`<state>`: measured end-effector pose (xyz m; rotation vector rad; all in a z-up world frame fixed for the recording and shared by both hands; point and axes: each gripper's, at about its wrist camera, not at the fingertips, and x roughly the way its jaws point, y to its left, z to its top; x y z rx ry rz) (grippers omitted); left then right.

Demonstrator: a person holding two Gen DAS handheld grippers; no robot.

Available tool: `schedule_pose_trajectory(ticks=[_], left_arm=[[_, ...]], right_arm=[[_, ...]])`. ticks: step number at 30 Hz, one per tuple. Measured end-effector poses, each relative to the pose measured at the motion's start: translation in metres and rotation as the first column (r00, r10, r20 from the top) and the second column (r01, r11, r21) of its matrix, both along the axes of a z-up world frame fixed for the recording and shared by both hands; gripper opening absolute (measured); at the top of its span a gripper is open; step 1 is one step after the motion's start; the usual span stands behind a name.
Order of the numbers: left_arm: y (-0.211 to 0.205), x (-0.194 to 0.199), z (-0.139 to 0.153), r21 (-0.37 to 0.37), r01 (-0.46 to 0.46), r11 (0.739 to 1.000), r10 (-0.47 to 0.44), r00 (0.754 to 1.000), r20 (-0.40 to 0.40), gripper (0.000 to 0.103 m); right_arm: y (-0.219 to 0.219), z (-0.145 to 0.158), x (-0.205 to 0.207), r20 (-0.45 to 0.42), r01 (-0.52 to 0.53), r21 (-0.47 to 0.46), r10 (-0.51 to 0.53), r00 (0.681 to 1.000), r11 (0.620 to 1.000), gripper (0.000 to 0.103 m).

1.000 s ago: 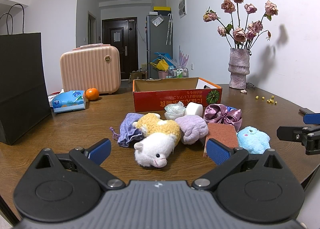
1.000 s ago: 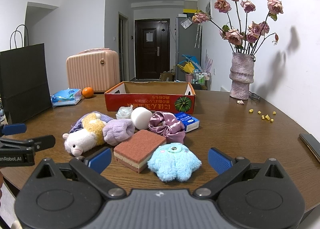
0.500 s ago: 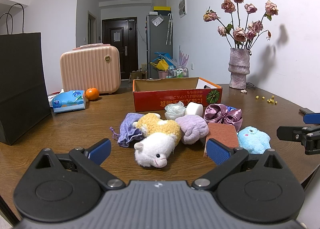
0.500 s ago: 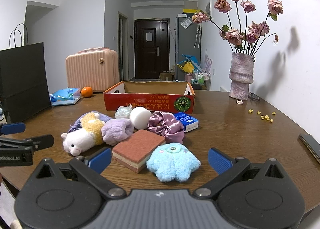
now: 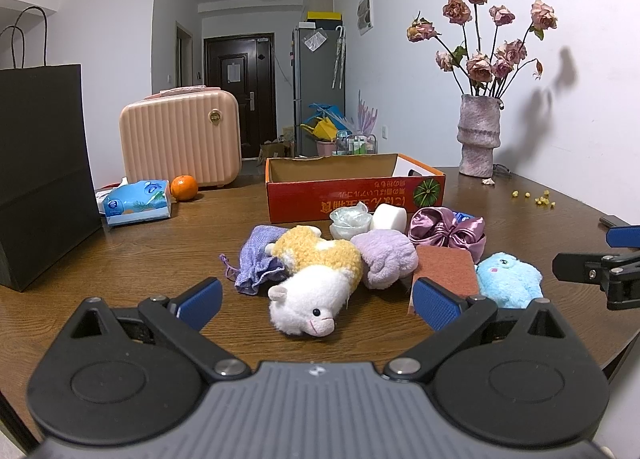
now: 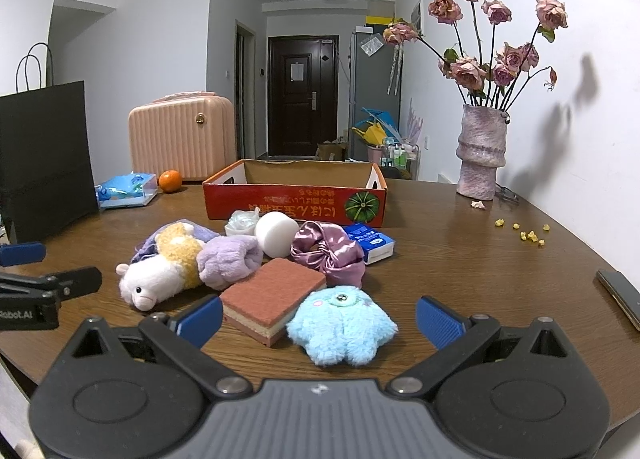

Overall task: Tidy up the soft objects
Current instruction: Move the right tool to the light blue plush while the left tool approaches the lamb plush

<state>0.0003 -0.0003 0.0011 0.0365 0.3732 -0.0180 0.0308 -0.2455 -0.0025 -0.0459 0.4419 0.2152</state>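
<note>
A pile of soft things lies on the wooden table in front of an open red cardboard box (image 5: 356,195) (image 6: 296,203). It holds a white and yellow plush alpaca (image 5: 316,283) (image 6: 160,271), a purple fuzzy item (image 5: 386,259) (image 6: 230,261), a lilac pouch (image 5: 256,259), a brown sponge (image 5: 444,271) (image 6: 274,297), a blue plush (image 5: 508,279) (image 6: 340,327), a purple satin scrunchie (image 5: 448,229) (image 6: 328,255) and a white foam round (image 6: 276,235). My left gripper (image 5: 316,301) is open just before the alpaca. My right gripper (image 6: 318,317) is open, with the blue plush between its fingers' line.
A black paper bag (image 5: 40,171) stands at the left. A pink case (image 5: 180,143), an orange (image 5: 184,187) and a tissue pack (image 5: 136,207) sit behind. A vase of dried roses (image 5: 478,139) stands at the right. A phone (image 6: 620,295) lies near the right edge.
My right gripper has edged forward toward the pile, so the blue plush and the sponge sit closer. The left gripper has barely moved. Nothing was picked up.
</note>
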Motion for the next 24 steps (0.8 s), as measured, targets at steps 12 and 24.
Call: schedule_pose_trajectory(ticks=[12,24], left_arm=[[-0.004,0.019,-0.011,0.000,0.026,1.000,-0.026,0.999,-0.028,0.103],[-0.004,0.045,-0.016,0.005,0.017,1.000,-0.017,0.998,-0.062,0.103]], right_arm=[[0.004,-0.010,0.017,-0.034,-0.002,-0.020,0.001,0.999,1.000,0.103],[0.005,-0.022,0.046,-0.076,-0.004,-0.027,0.002,0.997,1.000,0.103]])
